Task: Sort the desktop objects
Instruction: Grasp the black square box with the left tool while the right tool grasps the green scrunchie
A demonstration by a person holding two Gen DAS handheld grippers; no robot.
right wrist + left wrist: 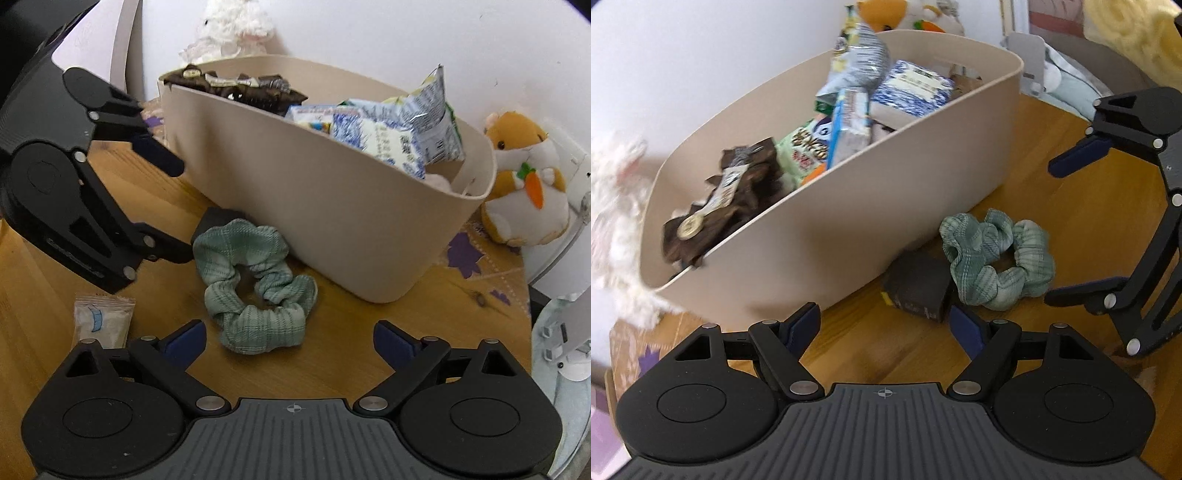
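Over on the far left a small white sachet (101, 320) is lying on the wooden desk (351, 332), just beside the right gripper's own left finger. Next along, the left gripper (155, 206) is hovering with its jaws spread wide and nothing between them, its lower finger reaching in toward a dark little block (918, 290) that is sitting tight against the foot of the beige bin (849, 236). Centre stage, the green scrunchie (256, 291) is resting flat on the wood, touching that block and just in front of the bin wall. The right gripper (290, 341) is hanging over it, fingers parted wide and gripping nothing. The bin is standing crammed with snack packets (413, 125), a brown one (720, 206) drooping over its rim. Far right, a hamster plush (524, 188) is sitting beside the bin.
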